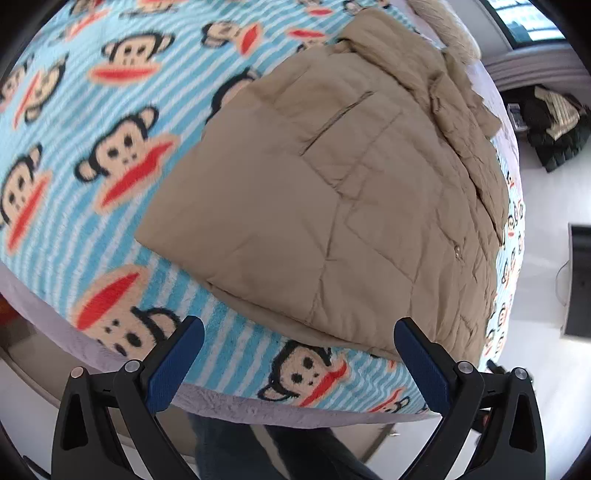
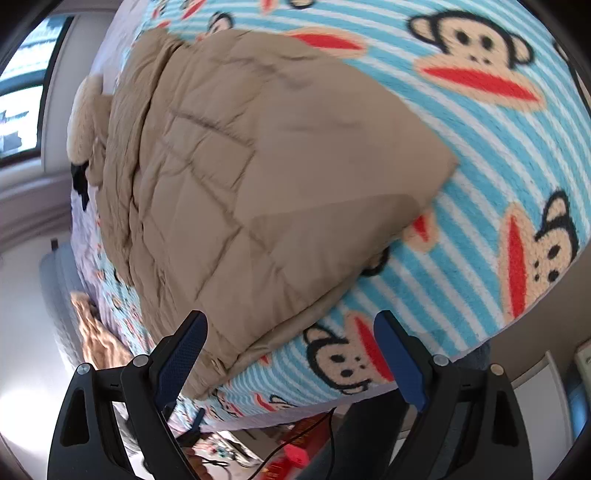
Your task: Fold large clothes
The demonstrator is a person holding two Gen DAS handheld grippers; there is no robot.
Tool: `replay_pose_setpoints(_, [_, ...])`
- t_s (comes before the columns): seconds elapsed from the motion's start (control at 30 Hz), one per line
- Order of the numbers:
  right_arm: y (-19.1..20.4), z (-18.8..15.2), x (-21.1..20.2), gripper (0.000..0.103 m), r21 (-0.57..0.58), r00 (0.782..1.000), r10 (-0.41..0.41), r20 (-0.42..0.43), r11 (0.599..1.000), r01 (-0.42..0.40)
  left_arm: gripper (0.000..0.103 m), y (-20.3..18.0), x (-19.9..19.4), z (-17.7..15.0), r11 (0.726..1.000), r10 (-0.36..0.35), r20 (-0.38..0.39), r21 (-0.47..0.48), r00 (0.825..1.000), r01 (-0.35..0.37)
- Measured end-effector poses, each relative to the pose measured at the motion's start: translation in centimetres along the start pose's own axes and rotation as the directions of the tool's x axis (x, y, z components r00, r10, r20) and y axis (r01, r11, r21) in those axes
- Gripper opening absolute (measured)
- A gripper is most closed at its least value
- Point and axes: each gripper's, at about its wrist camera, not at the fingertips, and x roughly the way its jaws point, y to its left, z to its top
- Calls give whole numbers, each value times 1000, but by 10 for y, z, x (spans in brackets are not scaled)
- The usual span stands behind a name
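Note:
A tan quilted puffer coat (image 1: 332, 177) lies flat on a bed covered by a blue-striped monkey-print blanket (image 1: 74, 155). Its furry hood trim (image 1: 447, 29) shows at the far end. My left gripper (image 1: 299, 332) hangs open above the coat's near hem, with nothing between its blue pads. In the right wrist view the same coat (image 2: 240, 166) fills the middle, its hem corner lying over the bed edge. My right gripper (image 2: 291, 328) is open too, hovering over that hem and the blanket (image 2: 498, 166), holding nothing.
The bed's front edge (image 1: 295, 410) runs just below the left gripper, with a person's dark trousers (image 1: 240, 450) beneath it. A dark pile of clothes (image 1: 554, 125) sits on the floor at right. A window (image 2: 22, 85) and a tan cloth (image 2: 96, 336) show at left.

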Motion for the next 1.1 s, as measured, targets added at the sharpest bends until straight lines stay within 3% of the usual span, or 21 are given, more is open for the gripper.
replay_pose_setpoints(0.3, [-40, 17, 7, 93, 189, 979, 202, 41, 960, -206, 103, -2, 40, 15, 996, -75, -37, -49, 997, 73])
replay_pose_setpoints(0.47, [-45, 18, 22, 91, 243, 961, 268, 63, 930, -275, 103, -19, 53, 24, 998, -56, -45, -13, 997, 56])
replay_pose_setpoints(0.5, [-44, 18, 24, 87, 249, 959, 276, 67, 926, -284, 102, -23, 54, 25, 998, -60, -44, -7, 997, 60])
replay_pose_setpoints(0.53, [-43, 18, 27, 79, 260, 955, 286, 73, 919, -295, 88, -25, 53, 26, 998, -66, -40, -3, 997, 66])
replay_pose_setpoints(0.57, [-42, 18, 29, 76, 271, 954, 291, 72, 915, -299, 61, -27, 53, 27, 997, -71, -40, 7, 997, 71])
replay_pose_setpoints(0.67, [-40, 17, 34, 56, 283, 958, 279, 62, 916, -285, 18, -31, 51, 30, 996, -73, -56, 42, 996, 76])
replay_pose_setpoints(0.73, [-37, 15, 35, 16, 267, 970, 236, 50, 933, -241, 17, -32, 41, 31, 994, -86, -39, 68, 996, 88])
replay_pose_setpoints(0.8, [-32, 14, 31, 11, 239, 971, 232, 66, 941, -241, 12, -39, 28, 31, 989, -86, -11, 118, 996, 87])
replay_pose_setpoints(0.93, [-15, 12, 20, 8, 161, 970, 229, 87, 957, -241, 12, -53, 4, 31, 974, -101, 30, 204, 994, 93])
replay_pose_setpoints(1.1, [11, 9, -2, 8, 72, 961, 238, 141, 966, -249, 12, -71, -29, 43, 949, -177, 68, 276, 982, 152])
